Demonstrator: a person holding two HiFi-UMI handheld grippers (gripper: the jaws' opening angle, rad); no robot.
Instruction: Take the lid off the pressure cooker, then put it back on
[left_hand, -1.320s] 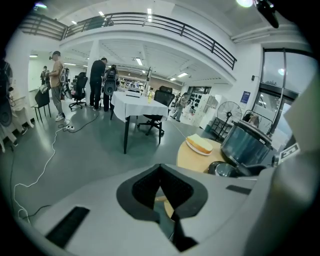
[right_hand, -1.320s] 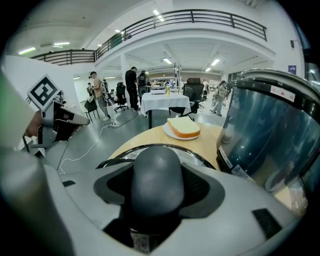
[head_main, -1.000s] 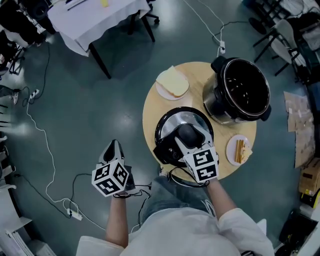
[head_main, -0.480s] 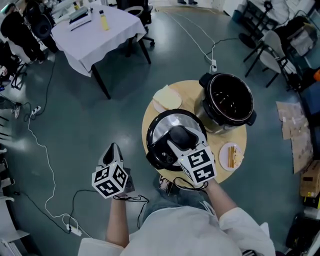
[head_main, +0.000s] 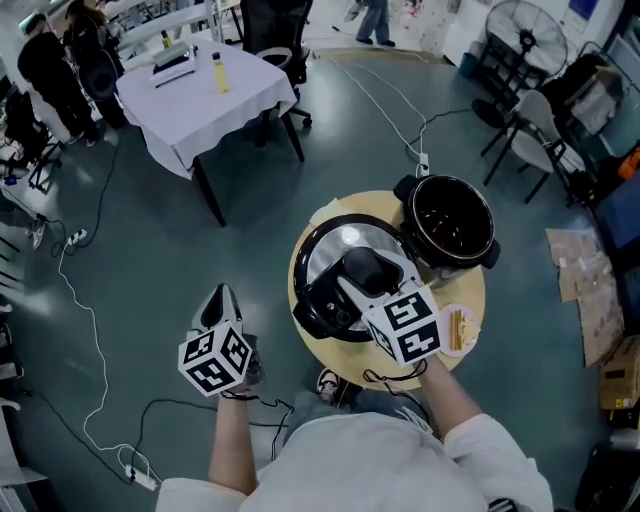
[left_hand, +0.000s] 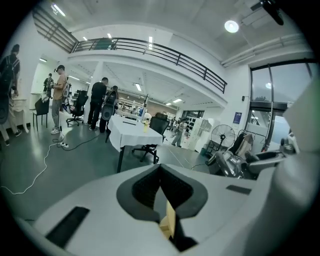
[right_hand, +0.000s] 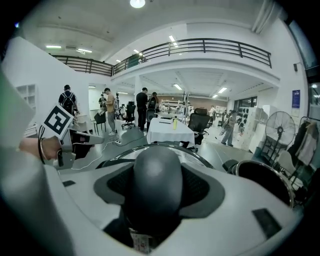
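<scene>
- Head view: the right gripper (head_main: 368, 278) is clamped on the black knob on top of the lid (head_main: 325, 250).
- The lid is off the pressure cooker (head_main: 488, 238) and sits just to its left and nearer the person. It covers much of the round wooden surface (head_main: 470, 292).
- The cooker stands open at the far right of the surface. A small plate of food (head_main: 460, 328) sits at the near right.
- The left gripper (head_main: 222, 300) hangs over the floor, well left of the surface.
- Left gripper view: the jaws of the left gripper (left_hand: 160, 172) are together with nothing between them. A white-clothed table (left_hand: 131, 134) stands far off.
- Right gripper view: the jaws of the right gripper (right_hand: 152, 182) press on either side of the knob. The lid's rim (right_hand: 172, 146) shows beyond it, and the open cooker (right_hand: 265, 182) is to the right.
</scene>
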